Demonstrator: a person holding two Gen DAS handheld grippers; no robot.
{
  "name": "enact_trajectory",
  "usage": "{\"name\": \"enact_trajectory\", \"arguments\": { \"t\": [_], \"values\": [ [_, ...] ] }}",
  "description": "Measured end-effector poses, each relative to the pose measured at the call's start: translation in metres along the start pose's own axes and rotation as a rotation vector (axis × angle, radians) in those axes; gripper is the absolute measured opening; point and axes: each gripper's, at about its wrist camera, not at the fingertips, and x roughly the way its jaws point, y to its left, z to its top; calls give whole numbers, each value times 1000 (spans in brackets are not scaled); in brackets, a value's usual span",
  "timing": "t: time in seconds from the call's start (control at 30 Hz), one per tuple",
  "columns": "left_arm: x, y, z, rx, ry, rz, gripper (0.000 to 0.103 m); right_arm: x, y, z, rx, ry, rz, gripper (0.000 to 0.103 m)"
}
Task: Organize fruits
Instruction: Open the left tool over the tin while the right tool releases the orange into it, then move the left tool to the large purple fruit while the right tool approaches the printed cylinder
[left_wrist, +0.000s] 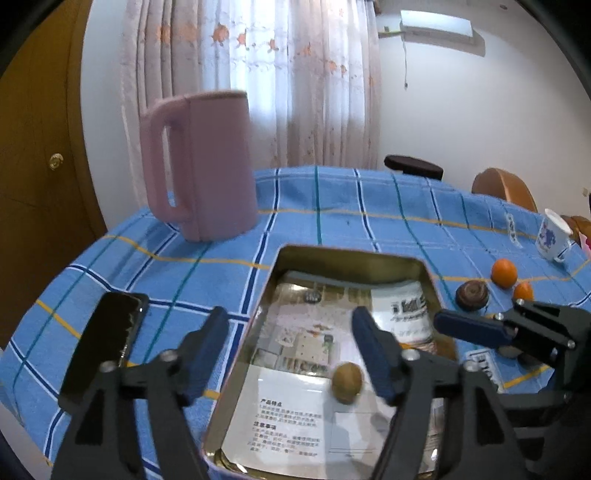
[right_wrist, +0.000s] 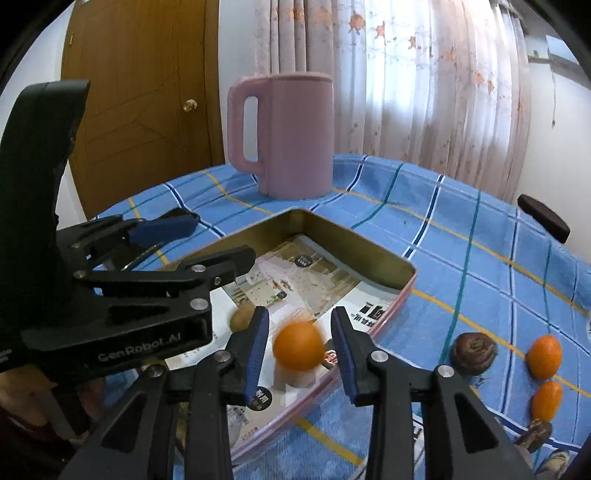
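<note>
A metal tray (left_wrist: 280, 266) lined with printed paper sits on the blue checked cloth; it also shows in the right wrist view (right_wrist: 402, 291). A brown kiwi (left_wrist: 346, 382) lies in it, between my left gripper's (left_wrist: 290, 345) open fingers. My right gripper (right_wrist: 300, 345) is open over the tray's near edge; a blurred orange (right_wrist: 298, 350) sits between its fingers without touching them. Two more oranges (right_wrist: 544, 356) (right_wrist: 546, 400) and a dark brown fruit (right_wrist: 474, 352) lie on the cloth to the right. The kiwi (right_wrist: 242, 317) shows partly behind the right gripper's left finger.
A pink jug (left_wrist: 201, 166) stands at the back left of the table. A black phone (left_wrist: 103, 339) lies left of the tray. A white cup (left_wrist: 552, 240) stands at the far right. A dark stool (left_wrist: 413, 167) and wooden chair (left_wrist: 504, 188) are beyond the table.
</note>
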Motion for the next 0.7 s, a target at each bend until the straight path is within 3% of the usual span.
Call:
{"name": "enact_trajectory", "arguments": {
  "t": [0.07, 0.17, 0.37, 0.6, 0.7],
  "values": [
    [-11, -2, 4, -18, -29, -26, 82, -13, -3, -1, 0, -22, -13, 55],
    [-25, -10, 7, -27, -75, -51, 96, -32, -13, -4, 16, -51, -48, 58],
    [-37, -46, 7, 1, -82, -157, 97, -78, -52, -26, 73, -74, -149, 58],
    [-31, -110, 1, 85, -36, -265, 97, -125, -113, -70, 150, -38, -386, 58],
    [-29, -134, -4, 122, -17, -299, 97, -133, -138, -84, 199, -9, -439, 58]
  ]
}}
